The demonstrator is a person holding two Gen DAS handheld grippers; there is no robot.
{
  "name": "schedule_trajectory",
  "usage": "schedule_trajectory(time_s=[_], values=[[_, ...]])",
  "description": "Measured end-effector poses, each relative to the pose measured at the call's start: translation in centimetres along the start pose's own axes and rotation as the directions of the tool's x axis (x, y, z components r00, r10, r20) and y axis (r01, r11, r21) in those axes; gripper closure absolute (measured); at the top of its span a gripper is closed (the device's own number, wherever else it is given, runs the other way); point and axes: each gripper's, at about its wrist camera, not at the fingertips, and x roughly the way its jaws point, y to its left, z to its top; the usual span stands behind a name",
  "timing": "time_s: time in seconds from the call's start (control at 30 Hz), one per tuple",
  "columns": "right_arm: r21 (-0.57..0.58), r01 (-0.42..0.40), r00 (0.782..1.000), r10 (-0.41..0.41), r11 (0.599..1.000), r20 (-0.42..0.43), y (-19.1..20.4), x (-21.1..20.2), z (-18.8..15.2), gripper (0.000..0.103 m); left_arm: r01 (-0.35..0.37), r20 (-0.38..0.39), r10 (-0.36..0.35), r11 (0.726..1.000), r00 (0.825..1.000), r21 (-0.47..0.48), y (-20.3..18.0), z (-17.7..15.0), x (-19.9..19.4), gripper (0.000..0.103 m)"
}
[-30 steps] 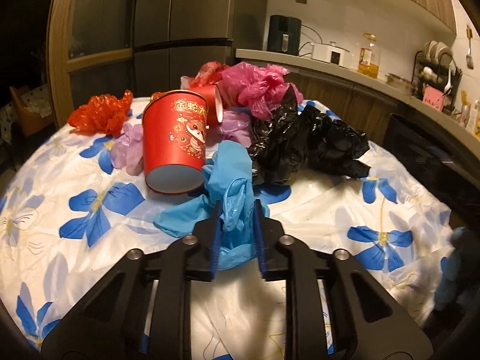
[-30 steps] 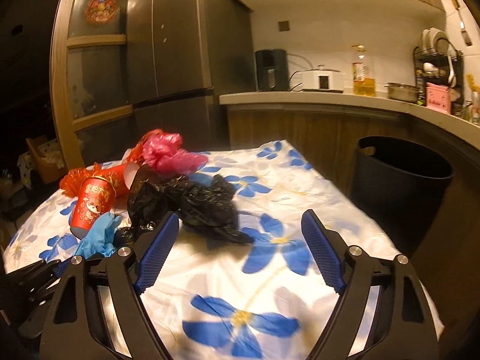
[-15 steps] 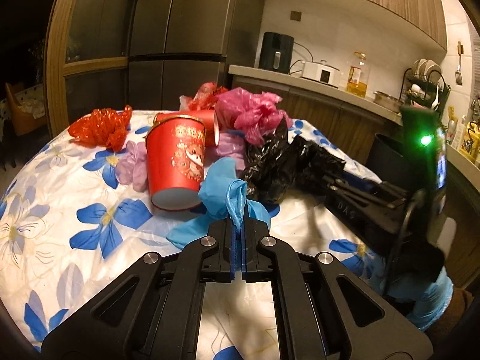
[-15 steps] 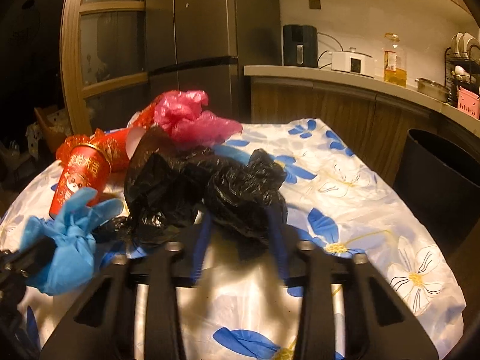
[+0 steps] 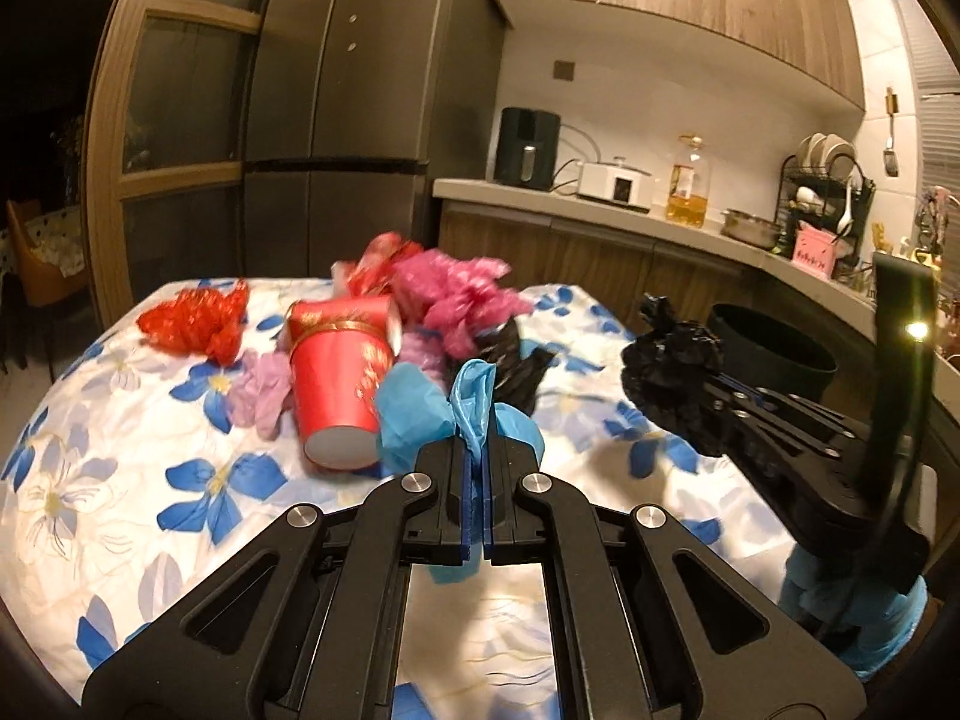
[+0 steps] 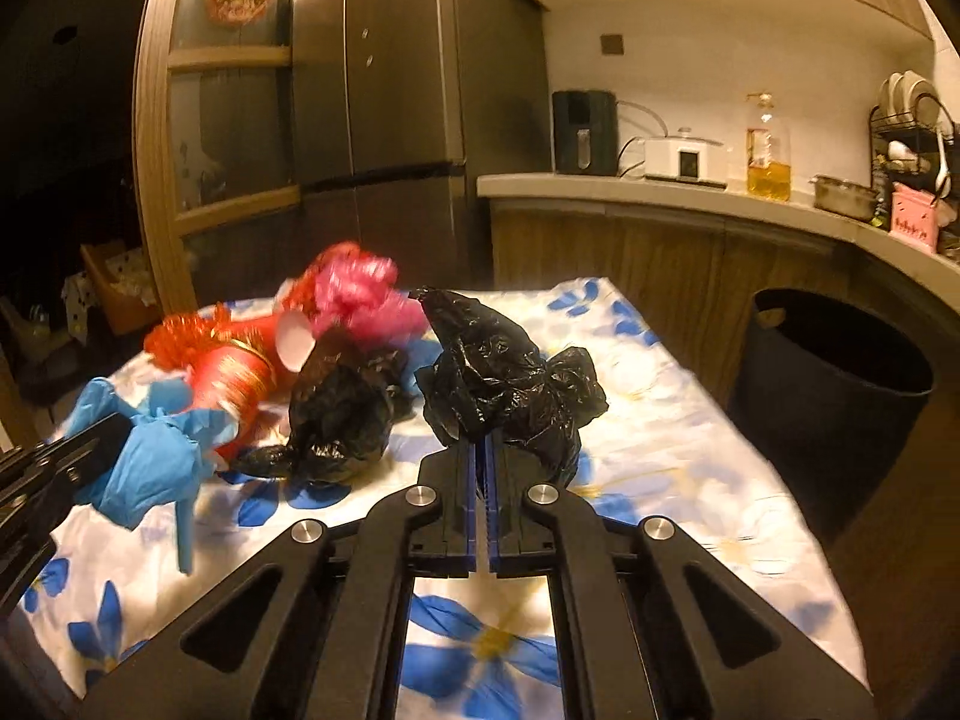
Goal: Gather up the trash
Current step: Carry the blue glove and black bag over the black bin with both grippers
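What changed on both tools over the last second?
The right tool, open a second ago, shut on a black bag and lifted it off the table. The left tool closed fully on the blue glove and raised it. The red cup, pink bag and bin stayed put.

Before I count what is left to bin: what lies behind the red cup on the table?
Behind the red cup lies a second red cup on its side, then crumpled pink plastic and red plastic. Whatever sits beneath that heap is covered.
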Motion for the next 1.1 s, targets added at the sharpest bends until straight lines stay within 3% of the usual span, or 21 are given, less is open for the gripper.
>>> schedule_trajectory(time_s=[0.3, 0.67, 0.93, 1.1], values=[[0.041, 0.034, 0.996, -0.037, 0.999, 0.077, -3.3, -4.4, 1.8, 0.100, 0.069, 0.051, -0.072, 0.996, 0.996, 0.055, -3.8, 2.0, -0.9, 0.102], [0.084, 0.113, 0.984, -0.123, 0.990, 0.132, -7.9, -5.6, 3.5, 0.100, 0.170, 0.115, -0.182, 0.979, 0.977, 0.110, -9.3, 6.2, 0.7, 0.102], [0.132, 0.193, 0.964, -0.213, 0.972, 0.162, -12.3, -5.7, 4.8, 0.100, 0.223, 0.131, -0.245, 0.961, 0.961, 0.161, -14.2, 8.7, 3.9, 0.102], [0.156, 0.253, 0.941, -0.280, 0.955, 0.192, -15.1, -5.9, 6.1, 0.100, 0.288, 0.142, -0.315, 0.940, 0.938, 0.183, -18.2, 10.3, 6.1, 0.102]])
